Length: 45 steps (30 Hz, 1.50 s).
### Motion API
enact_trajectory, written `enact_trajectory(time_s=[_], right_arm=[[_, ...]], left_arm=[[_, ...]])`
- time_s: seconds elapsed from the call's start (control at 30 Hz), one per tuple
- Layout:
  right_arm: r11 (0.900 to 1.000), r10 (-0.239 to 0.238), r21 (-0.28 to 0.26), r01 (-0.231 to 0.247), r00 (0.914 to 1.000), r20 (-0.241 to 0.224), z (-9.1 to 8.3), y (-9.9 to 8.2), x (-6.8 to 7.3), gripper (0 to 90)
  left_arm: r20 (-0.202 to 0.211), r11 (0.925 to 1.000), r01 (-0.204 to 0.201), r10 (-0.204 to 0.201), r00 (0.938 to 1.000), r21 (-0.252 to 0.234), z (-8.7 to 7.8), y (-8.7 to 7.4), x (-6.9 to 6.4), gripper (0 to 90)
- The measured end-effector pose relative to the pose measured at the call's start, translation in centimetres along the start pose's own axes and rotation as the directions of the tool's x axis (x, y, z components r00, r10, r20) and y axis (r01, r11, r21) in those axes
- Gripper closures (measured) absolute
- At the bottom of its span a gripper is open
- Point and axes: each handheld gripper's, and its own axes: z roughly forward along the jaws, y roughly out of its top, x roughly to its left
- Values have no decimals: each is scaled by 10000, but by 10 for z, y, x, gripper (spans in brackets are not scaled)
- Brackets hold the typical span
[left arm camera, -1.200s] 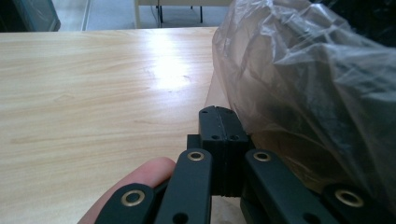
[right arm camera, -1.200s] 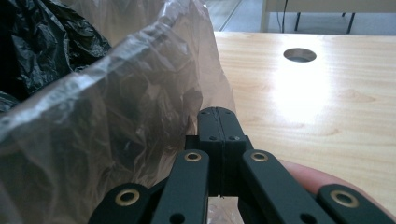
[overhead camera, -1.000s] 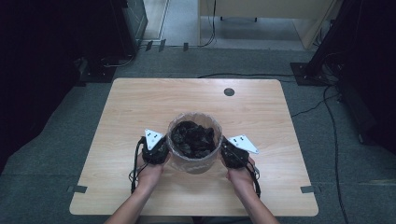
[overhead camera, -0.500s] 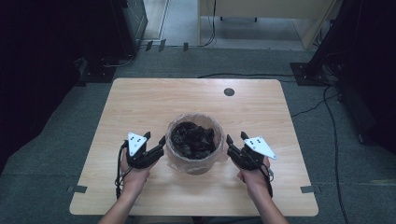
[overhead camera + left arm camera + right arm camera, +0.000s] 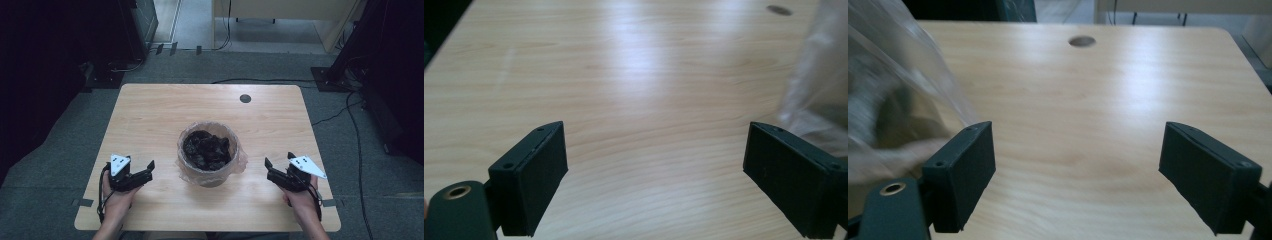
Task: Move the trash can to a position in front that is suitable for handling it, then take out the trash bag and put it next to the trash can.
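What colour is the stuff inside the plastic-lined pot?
Very dark, almost black. The stuff fills the pot on the table, and the high view shows it best.

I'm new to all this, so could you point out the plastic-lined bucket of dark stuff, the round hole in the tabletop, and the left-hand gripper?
Plastic-lined bucket of dark contents (image 5: 235, 167), high view, film-covered rim.
Round dark hole in the wooden tabletop (image 5: 245, 98), high view, its centre.
Left black gripper (image 5: 145, 169), high view, between its open fingers.
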Motion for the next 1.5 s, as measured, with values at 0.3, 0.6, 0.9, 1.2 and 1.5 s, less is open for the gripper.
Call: enact_trajectory(time_s=[0.3, 0.6, 0.9, 1.2, 1.5], right_arm=[[9875, -31, 1576, -60, 9983, 576, -8, -29, -49, 0], [9741, -159, 2260, -112, 9930, 1174, -18, -50, -73, 0], [9537, -47, 2978, -429, 9876, 1572, -17, -59, -80, 0], [9441, -191, 3279, -340, 9873, 1575, -15, -59, -80, 0], [9436, -209, 3295, -328, 9872, 1580, -15, -59, -80, 0]], left_arm=[[-700, 9933, -58, 139, 9975, 1155, -7, -30, 38, 95], [-697, 9796, -173, 318, 9971, 2002, -7, -41, 51, 96], [-795, 9750, -367, 553, 9953, 2193, -7, -46, 53, 99], [-861, 9749, -321, 522, 9949, 2203, -7, -46, 51, 100], [-127, 9760, -142, 174, 9998, 2172, 1, -41, 26, 126]])
